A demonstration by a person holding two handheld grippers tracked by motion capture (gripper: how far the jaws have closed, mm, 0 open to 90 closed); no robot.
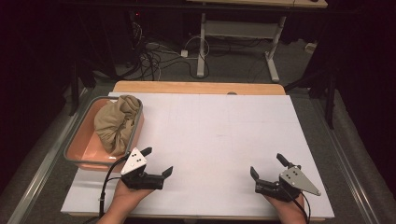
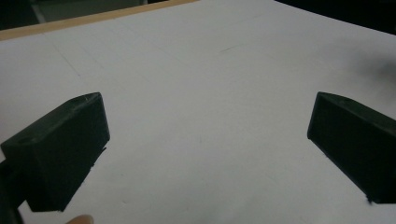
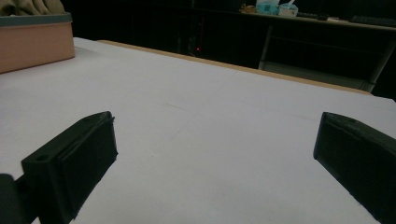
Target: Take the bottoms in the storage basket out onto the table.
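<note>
From the high view, the left gripper [image 1: 157, 162] rests at the near left of the white table [image 1: 219, 135] with its jaws spread wide and empty, just beside the near corner of the pink tub [image 1: 81, 144] that holds a crumpled tan cloth [image 1: 116, 123], while the right gripper [image 1: 267, 166] sits well apart at the near right, jaws likewise wide apart and holding nothing. In the left gripper view, the two black jaws stand far apart over bare white tabletop. In the right gripper view, the jaws are also spread with nothing between them, and the tub [image 3: 35, 44] with the cloth [image 3: 30, 6] in it shows at the far left on the table.
</note>
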